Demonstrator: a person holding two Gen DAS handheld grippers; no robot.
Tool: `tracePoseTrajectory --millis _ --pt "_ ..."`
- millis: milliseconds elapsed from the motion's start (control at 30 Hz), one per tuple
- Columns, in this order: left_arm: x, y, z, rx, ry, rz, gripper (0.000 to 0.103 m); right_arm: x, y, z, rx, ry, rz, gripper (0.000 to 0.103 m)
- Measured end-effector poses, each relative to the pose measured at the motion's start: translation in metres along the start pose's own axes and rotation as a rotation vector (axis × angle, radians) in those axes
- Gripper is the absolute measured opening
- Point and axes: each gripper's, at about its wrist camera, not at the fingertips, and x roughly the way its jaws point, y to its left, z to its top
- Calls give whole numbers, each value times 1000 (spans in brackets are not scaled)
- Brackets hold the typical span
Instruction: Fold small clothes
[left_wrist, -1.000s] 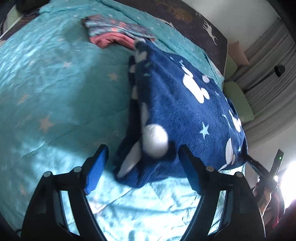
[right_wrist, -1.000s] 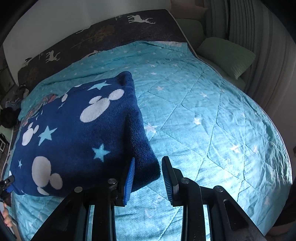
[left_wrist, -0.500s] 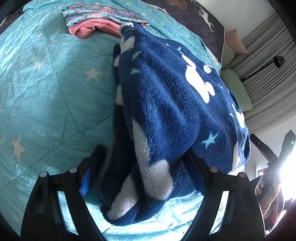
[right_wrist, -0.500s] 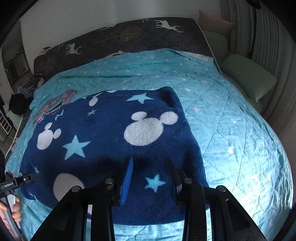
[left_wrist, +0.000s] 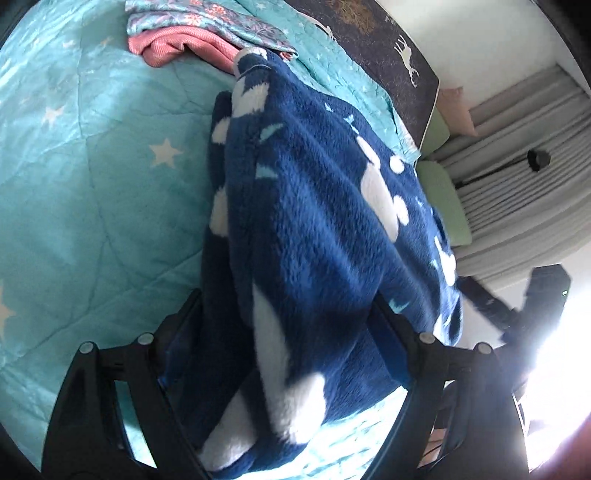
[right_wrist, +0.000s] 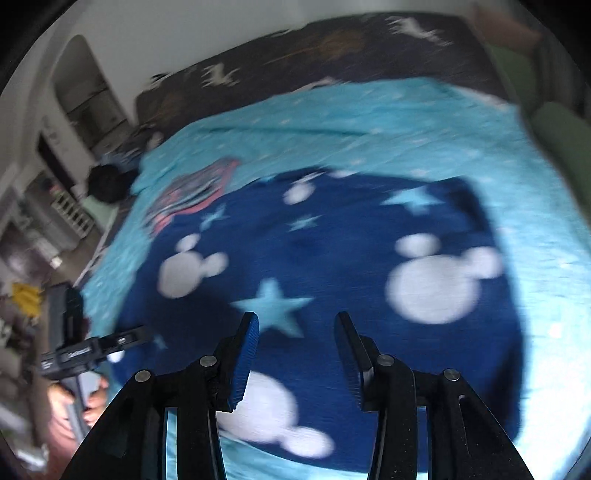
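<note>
A navy fleece garment (left_wrist: 317, 229) with white mouse heads and pale stars lies folded on the teal star bedspread (left_wrist: 92, 184). My left gripper (left_wrist: 288, 325) is wide open, and the garment's near corner bulges between its fingers, hiding the fingertips. In the right wrist view the garment (right_wrist: 332, 258) spreads flat under my right gripper (right_wrist: 295, 328), which is open above it and holds nothing. This view is blurred. The left gripper's body (right_wrist: 85, 350) shows at the garment's left corner.
A folded pile of pink and patterned clothes (left_wrist: 192, 40) lies beyond the garment's far corner. A dark deer-print headboard (right_wrist: 332, 48) and green pillows (right_wrist: 554, 125) bound the bed. Curtains (left_wrist: 517, 166) hang on the right. Furniture and clutter stand off the bed's left side (right_wrist: 37, 221).
My left gripper has pushed in until the garment's corner fills the gap between its fingers. My right gripper has let go of the edge, opened, and pulled back above the garment.
</note>
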Motion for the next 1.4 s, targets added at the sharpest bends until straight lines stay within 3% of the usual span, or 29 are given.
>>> tracePoseTrajectory --millis 67,167,500,567,633,733,867,1000,1133,1267,1400 --pt "0 3 2 -32 2 -10 84 27 8 -1 -28 44 40 43" --pt "0 3 4 -71 1 -18 84 69 -5 -13 18 102 17 43" --pt "18 -12 21 -71 2 39 83 29 -21 -29 120 30 161 43" --pt "22 -12 25 -87 4 34 54 31 -26 -35 111 49 155 43" --pt "17 -18 27 -109 -5 32 41 29 -37 -41 150 58 197 43" --pt "0 -49 30 -11 -65 68 38 18 -50 -47 212 42 252 43" --pt "-14 -112 42 127 -103 96 38 -4 -63 -53 243 2 245 43" --pt "-9 -190 44 332 -112 132 38 -25 -81 -66 275 -51 224 48" --pt "25 -272 14 580 -80 146 38 -31 -111 -87 365 -30 198 48" --pt "78 -332 -40 801 18 130 37 -43 -134 -109 483 -54 283 47" --pt "145 -356 -84 884 101 233 38 -80 -159 -132 538 -117 170 47"
